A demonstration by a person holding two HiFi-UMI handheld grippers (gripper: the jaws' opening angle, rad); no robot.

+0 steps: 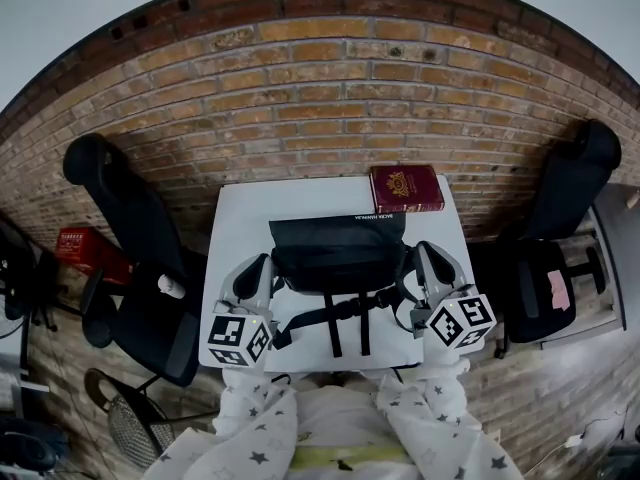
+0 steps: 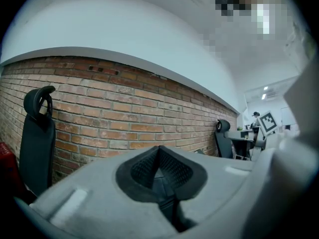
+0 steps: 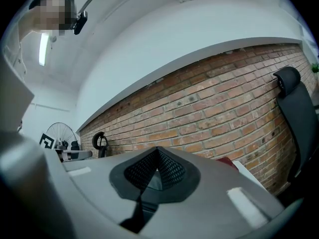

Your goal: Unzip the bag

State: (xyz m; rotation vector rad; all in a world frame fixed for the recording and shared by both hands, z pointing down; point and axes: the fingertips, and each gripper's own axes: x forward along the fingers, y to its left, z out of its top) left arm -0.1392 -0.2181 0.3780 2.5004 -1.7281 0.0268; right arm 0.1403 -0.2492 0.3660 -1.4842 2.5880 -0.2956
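Observation:
A black bag [image 1: 338,253] lies in the middle of the white table [image 1: 240,218], its straps [image 1: 345,318] trailing toward the near edge. I cannot make out the zip. My left gripper [image 1: 262,265] stands beside the bag's left end and my right gripper [image 1: 424,250] beside its right end. Neither holds any part of the bag. In the left gripper view the left gripper [image 2: 158,152] is shut, pads together, aimed at the brick wall. The right gripper [image 3: 158,152] in its own view is likewise shut on nothing, and the bag is out of both gripper views.
A dark red book [image 1: 406,188] lies at the table's far right corner. Black office chairs stand on the left [image 1: 130,228] and right [image 1: 565,218]. A red crate [image 1: 85,248] sits on the floor at left. The brick wall [image 1: 320,98] runs behind the table.

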